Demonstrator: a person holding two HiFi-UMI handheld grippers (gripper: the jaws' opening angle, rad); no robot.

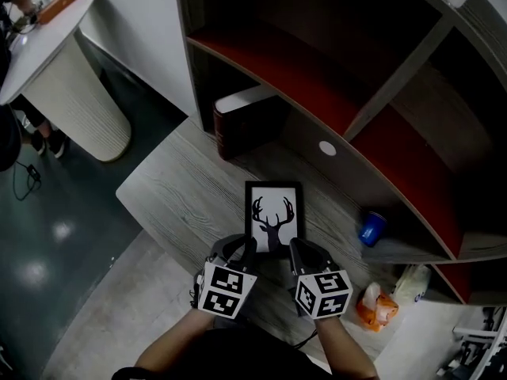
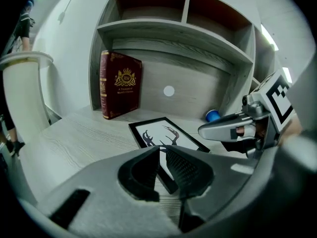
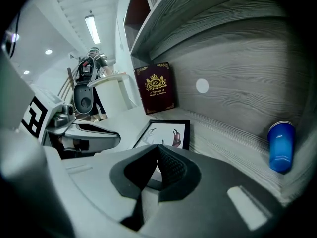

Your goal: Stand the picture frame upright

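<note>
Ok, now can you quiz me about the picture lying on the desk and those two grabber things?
1. Which animal is on the picture frame?
2. True or false: the frame is already standing upright.
3. The jaws of the right gripper are: A) shut with nothing between them, B) wide open, C) squeezing a ball.

Key: 1. A deer with antlers. 2. False, it lies flat on the desk. 3. A.
</note>
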